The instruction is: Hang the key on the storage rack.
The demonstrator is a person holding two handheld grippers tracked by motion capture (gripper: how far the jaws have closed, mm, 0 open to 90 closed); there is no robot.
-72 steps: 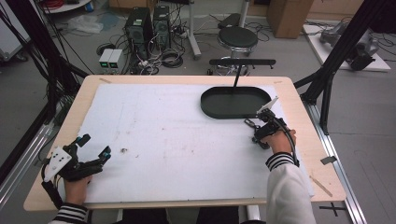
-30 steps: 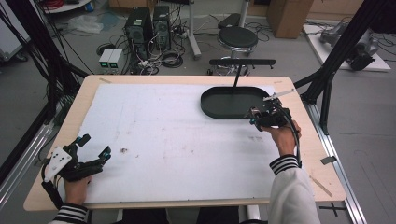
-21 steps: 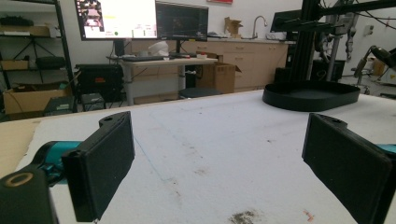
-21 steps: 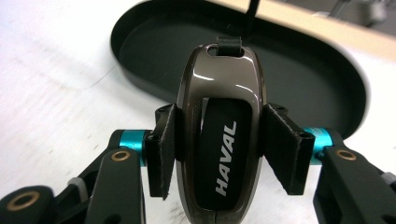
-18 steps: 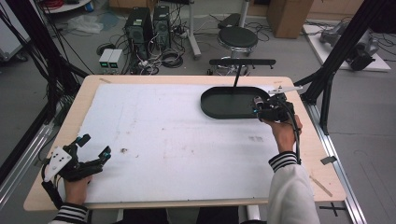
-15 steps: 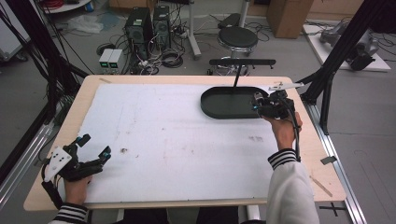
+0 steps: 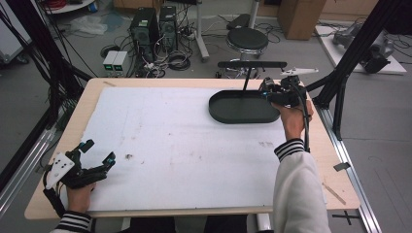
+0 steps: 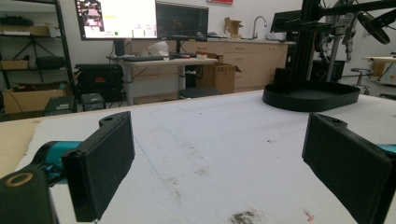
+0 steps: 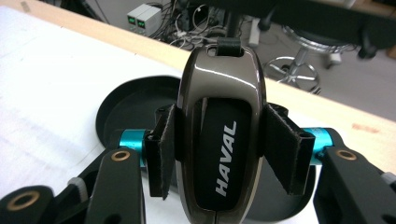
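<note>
White matting covers the table (image 7: 58,145), where the left gripper (image 7: 95,154) rests near the front-left corner, jaws wide apart on nothing. Further right sits a black oval tray (image 7: 243,108), apparently empty. Over its right end, the right gripper (image 9: 219,154) is clamped across a glossy Haval car key fob (image 9: 219,116) (rigid, light, probably slippery), best held at its flanks.
</note>
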